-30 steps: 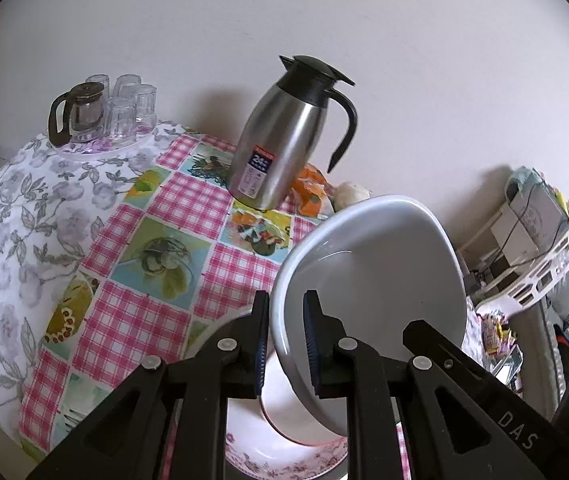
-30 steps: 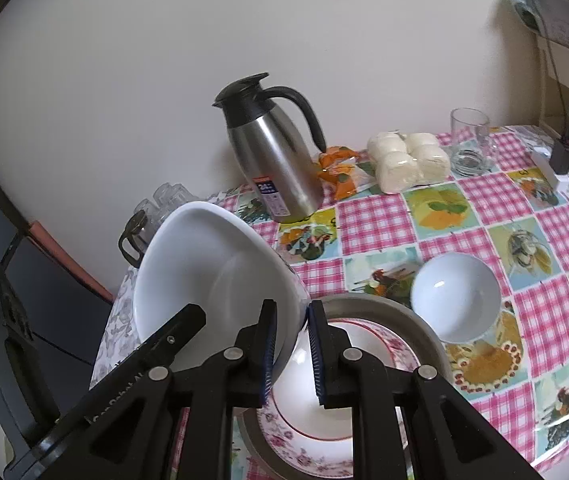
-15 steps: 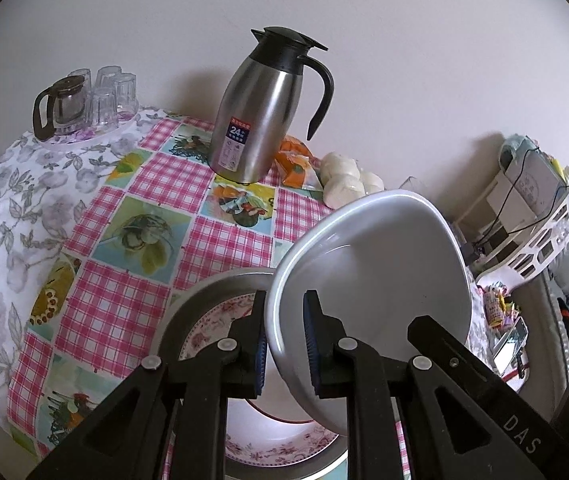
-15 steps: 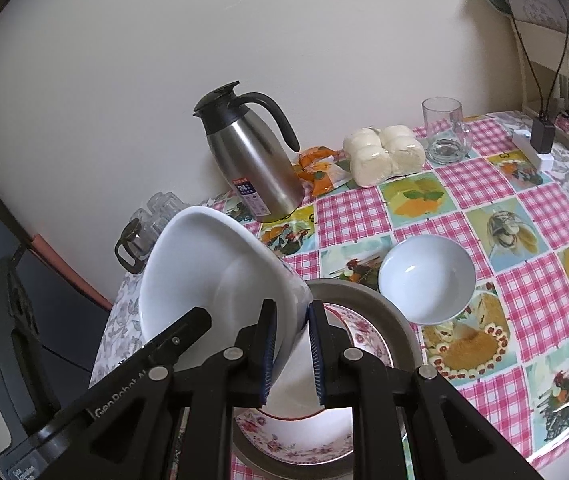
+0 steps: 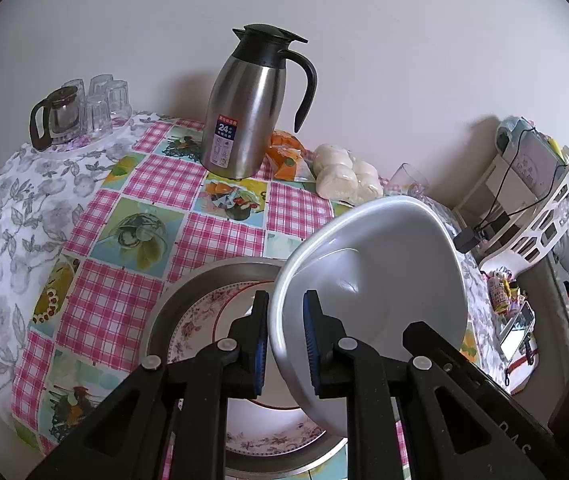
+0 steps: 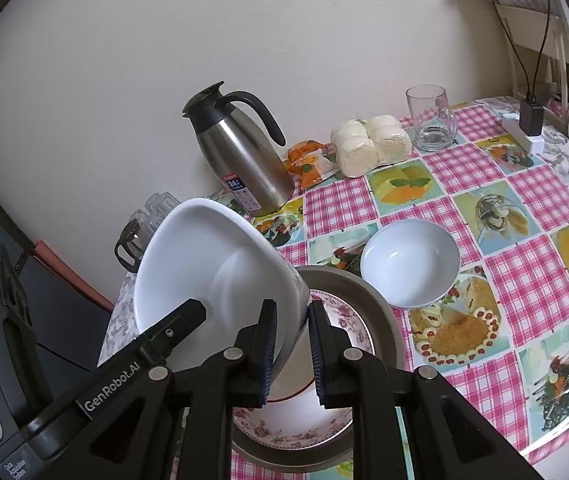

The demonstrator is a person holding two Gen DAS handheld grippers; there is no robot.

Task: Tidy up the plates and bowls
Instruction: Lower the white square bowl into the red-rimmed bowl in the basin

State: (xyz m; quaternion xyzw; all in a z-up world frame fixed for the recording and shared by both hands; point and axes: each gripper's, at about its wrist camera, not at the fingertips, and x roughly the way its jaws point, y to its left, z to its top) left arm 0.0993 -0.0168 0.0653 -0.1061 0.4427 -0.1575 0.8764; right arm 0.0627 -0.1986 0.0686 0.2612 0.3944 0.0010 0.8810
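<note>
Pale wall and a table (image 6: 532,280) under a pink checked cloth with fruit prints form the setting. At lower centre of both views a large white bowl (image 5: 380,292) is held tilted above a floral plate (image 6: 304,428) that sits in a grey metal pan (image 6: 380,312). The left claw (image 5: 284,344) is clamped on one side of the bowl's rim, and the right claw (image 6: 290,352) is clamped on the opposite side. A small white bowl (image 6: 408,260) rests on the table just right of the pan.

Risk: each claw pinches only a thin section of smooth rim. Uneven motion between the two hands could twist the bowl out of one grip and drop it onto the plate, chipping either. A steep tilt at set-down could let the bowl strike the pan wall first.

Behind, near the wall, stand a steel thermos jug (image 5: 244,120), wrapped buns (image 6: 368,144) and a glass mug (image 6: 430,120).

Legible text: "24" on the jug label; "GenRobot.AI" on the left claw's body in the right view.
</note>
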